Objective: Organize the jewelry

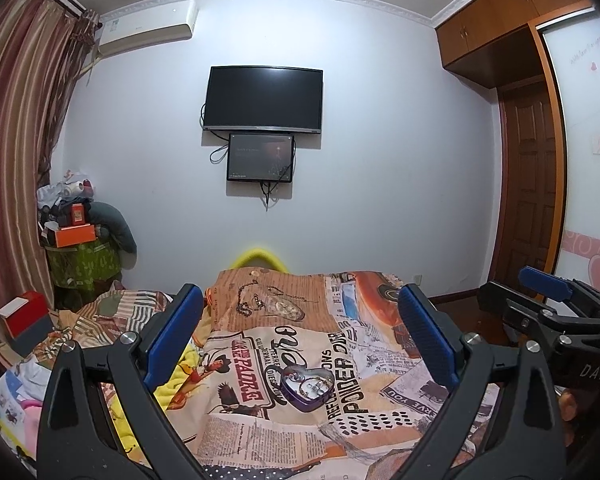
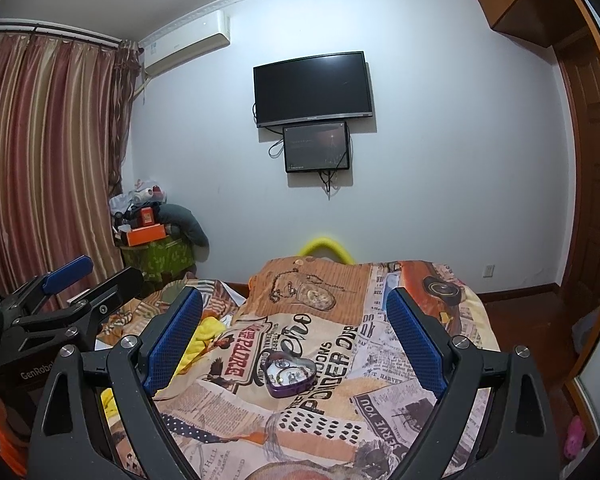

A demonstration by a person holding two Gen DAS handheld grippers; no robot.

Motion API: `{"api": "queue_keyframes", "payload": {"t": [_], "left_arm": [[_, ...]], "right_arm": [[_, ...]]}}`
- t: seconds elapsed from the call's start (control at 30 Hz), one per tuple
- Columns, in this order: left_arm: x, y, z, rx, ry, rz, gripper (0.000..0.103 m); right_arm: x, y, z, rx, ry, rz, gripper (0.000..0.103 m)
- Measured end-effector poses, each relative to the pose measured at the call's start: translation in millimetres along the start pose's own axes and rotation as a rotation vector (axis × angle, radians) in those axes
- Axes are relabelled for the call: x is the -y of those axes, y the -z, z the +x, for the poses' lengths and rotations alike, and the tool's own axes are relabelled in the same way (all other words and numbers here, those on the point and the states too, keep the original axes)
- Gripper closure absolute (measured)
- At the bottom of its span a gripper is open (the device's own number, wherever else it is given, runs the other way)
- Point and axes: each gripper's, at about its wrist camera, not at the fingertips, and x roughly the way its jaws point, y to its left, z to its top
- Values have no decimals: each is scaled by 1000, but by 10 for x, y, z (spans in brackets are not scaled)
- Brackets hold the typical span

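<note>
A purple heart-shaped tin [image 1: 307,389] with several small jewelry pieces inside sits open on the printed bedspread [image 1: 260,432]. It also shows in the right wrist view [image 2: 287,375]. My left gripper [image 1: 300,328] is open and empty, held above the bed with the tin between and below its blue pads [image 1: 172,340]. My right gripper [image 2: 296,328] is open and empty, likewise above the tin. The right gripper shows at the right edge of the left wrist view [image 1: 548,304], and the left gripper at the left of the right wrist view [image 2: 72,280].
The bed's far end has a yellow object [image 2: 327,248] behind it. Piled boxes and bags [image 1: 80,240] stand in the left corner by the curtain [image 2: 40,160]. Loose clothes [image 1: 28,380] lie left of the bed. A TV [image 1: 263,98] hangs on the wall; wardrobe and door [image 1: 532,184] at right.
</note>
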Motion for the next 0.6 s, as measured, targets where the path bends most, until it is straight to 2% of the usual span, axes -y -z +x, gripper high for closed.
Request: {"api": "queue_keyframes", "payload": {"t": [0.6], "left_arm": [[12, 25, 33, -18, 16, 12, 5]], "right_arm": [[33, -17, -4, -9, 2, 9, 11]]}}
